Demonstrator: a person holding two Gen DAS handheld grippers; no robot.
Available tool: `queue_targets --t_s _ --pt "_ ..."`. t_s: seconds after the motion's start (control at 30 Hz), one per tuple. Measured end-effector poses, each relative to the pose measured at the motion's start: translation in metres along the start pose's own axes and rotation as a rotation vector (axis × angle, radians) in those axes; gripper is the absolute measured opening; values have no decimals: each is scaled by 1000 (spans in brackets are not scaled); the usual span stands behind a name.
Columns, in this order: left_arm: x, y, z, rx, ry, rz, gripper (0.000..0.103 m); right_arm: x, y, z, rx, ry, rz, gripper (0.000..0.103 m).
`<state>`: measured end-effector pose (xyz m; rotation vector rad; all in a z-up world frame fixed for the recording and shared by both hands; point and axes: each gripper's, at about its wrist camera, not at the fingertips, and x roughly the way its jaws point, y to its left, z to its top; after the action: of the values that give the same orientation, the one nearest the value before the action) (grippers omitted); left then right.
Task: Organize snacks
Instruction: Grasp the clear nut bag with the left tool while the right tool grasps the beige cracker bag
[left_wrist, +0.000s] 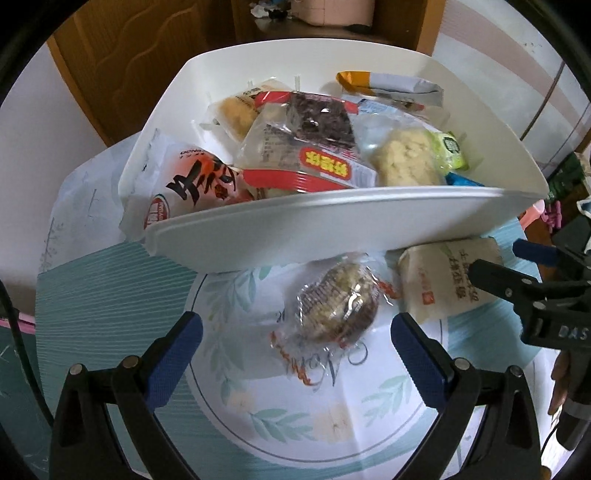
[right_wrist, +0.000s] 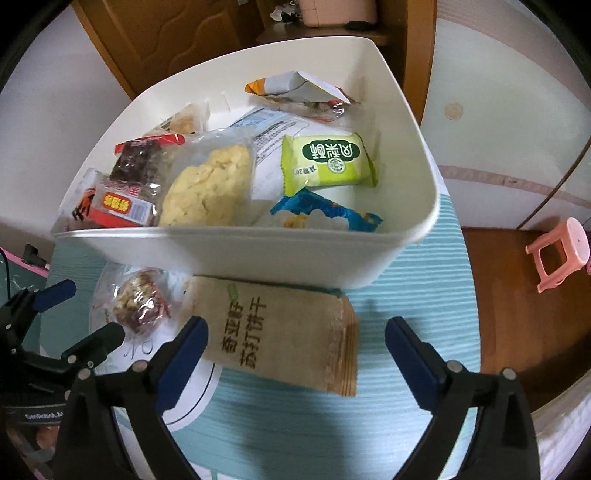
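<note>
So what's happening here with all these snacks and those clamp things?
A person is tidying snacks into a white bin on the table, using hand-held tongs. Most packets are already in the bin. Two still lie in front of it: a clear-wrapped round cake and a brown cracker packet. The left tongs hang open over the cake, and the right tongs hang open over the cracker packet. Neither holds anything yet.

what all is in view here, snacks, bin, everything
bin: 1, white, on the table, holding many snack packs
green pack: 1, lime, in the bin
blue pack: 1, blue, in the bin near its front wall
brown pack: 1, tan, on the table before the bin
clear-wrapped cake: 1, brown, on the table left of the brown pack
stool: 1, pink, on the floor
left gripper: open, above the cake
right gripper: open, above the brown pack
</note>
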<state>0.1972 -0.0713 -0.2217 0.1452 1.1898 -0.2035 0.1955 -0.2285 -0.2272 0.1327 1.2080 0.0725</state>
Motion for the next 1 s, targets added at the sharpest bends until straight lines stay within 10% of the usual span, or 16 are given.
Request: queue_targets --t_s 0.57,1.0 --pt "25 13 15 -18 31 -29 101 5 41 -21 -152 96 207 97" --pt "38 41 16 -60 66 -84 100 3 77 -34 -498 -23 -24 97"
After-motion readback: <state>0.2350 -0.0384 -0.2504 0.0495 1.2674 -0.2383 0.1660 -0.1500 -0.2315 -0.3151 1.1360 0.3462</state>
